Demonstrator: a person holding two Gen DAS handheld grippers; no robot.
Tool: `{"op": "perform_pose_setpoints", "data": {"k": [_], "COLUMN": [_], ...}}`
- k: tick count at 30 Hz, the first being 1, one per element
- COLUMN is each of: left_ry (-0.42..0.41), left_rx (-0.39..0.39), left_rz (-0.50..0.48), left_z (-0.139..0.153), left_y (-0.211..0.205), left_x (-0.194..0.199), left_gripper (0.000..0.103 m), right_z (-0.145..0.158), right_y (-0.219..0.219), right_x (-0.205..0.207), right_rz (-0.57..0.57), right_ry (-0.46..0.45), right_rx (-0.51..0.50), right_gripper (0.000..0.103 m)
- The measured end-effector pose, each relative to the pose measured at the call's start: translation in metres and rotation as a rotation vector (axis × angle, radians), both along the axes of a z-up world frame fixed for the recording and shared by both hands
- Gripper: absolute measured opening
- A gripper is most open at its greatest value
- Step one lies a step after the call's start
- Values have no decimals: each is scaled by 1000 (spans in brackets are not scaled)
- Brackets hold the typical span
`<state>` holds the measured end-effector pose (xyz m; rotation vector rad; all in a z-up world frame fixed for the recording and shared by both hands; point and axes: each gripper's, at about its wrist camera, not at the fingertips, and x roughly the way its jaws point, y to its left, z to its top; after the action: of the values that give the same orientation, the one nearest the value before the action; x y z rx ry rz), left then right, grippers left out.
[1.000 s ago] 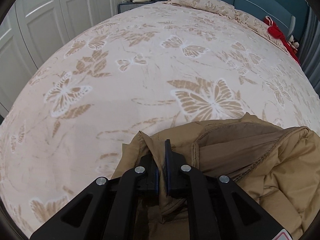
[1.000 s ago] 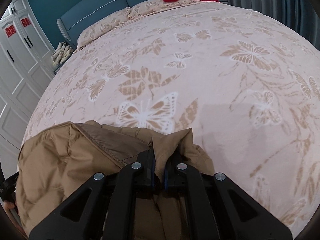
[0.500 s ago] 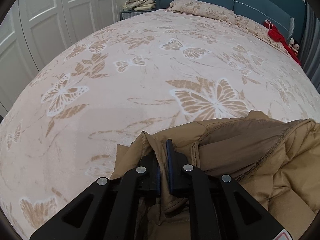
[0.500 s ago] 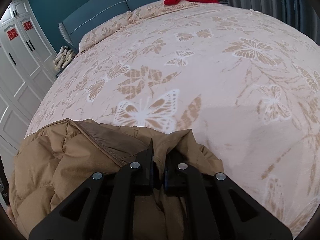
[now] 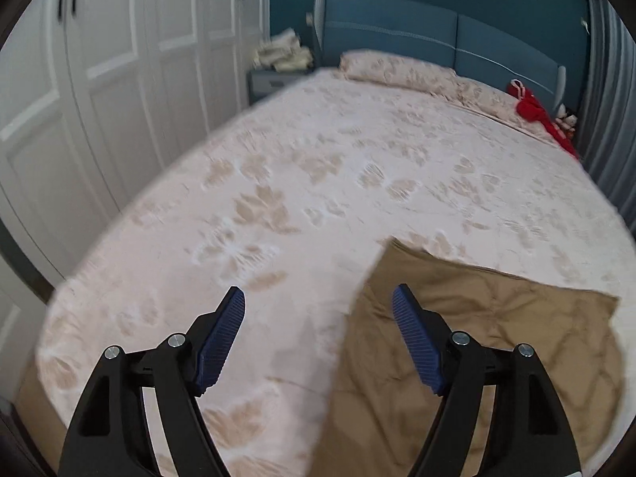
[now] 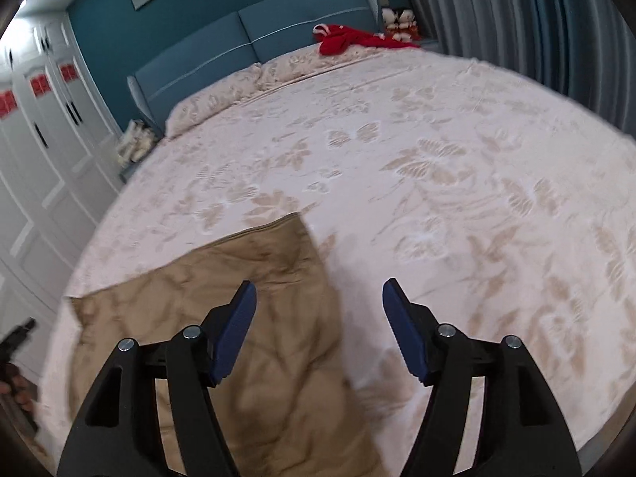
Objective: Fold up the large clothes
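On the butterfly bedspread [image 5: 302,183] the tan jacket [image 5: 477,338] lay flat near the foot. My left gripper [image 5: 318,302] and right gripper [image 6: 320,298] had just spread, holding nothing. Next I judged: regrip both edges evenly.

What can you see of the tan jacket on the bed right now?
The tan jacket is a padded, quilted-looking garment in soft matte fabric, lying flat and spread on the butterfly-print bedspread near the foot of the bed. Its far edge is straight and ends in a clear corner; the surface is lightly creased. Sleeves, collar and fastenings cannot be made out. The left gripper and right gripper have just been opening; both stand open above it with nothing between the pads. Only the bedspread touches it.
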<state>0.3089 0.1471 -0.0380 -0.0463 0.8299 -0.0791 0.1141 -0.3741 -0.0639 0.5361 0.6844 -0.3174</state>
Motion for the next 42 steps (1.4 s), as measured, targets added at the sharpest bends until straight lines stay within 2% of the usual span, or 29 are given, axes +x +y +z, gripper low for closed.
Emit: {"op": "perform_pose_setpoints", "data": {"k": [4,6,8,9,10,11,12,13,14,15,17,20,22,25,31,36,42], "left_ry": [160,224,278,286,291,297,305,315,339,340,284,247,258,297,276,215,204], "left_rx": [-93,-129,-160,-156,-141,-118,-95,-88,-85,-77,-35,-2,48,66,86,198,281], "left_rz": [-7,15,35,37,23,8,-10,-35,-59,-63,-68,-23,3,15,32,36,41], "left_z": [-31,-51,-70,-75,-80,-83,-86,-89,-93,-93,-85,-82,-96,-121,-138,-147,-147], "left_y": [-15,-22,-30,-35,-42,-49,-56,-61,-67,-69,-75,-71,-70,-70,-70,-87,-96], "left_x": [32,46,61,68,74,78,82,87,92,95,98,104,111,113,113,109,109], "left_gripper": [74,73,68,61,49,41,27,0,0,0,0,0,0,0,0,0,0], "right_z": [-5,-12,-20,-27,-32,-38,-46,-53,-60,-64,-54,-38,-50,-78,-103,-108,-108], "right_y": [5,6,5,2,0,-2,-3,-4,-1,2,11,15,15,15,12,18,19], "right_x": [31,57,83,95,103,113,123,132,140,148,153,149,155,161,158,159,163], "right_rz": [26,35,37,36,26,15,34,61,81,97,126,103,92,103,89,83,83], "right_ry": [-3,35,74,95,114,131,144,163,199,235,189,122,166,235,237,239,244], "right_rx": [32,20,25,44,57,72,99,120,126,115,62,6,-54,-52,-30,-71,-87], "right_gripper": [64,64,64,64,64,63,51,41,15,6,3,2,2,2,3,3,5]}}
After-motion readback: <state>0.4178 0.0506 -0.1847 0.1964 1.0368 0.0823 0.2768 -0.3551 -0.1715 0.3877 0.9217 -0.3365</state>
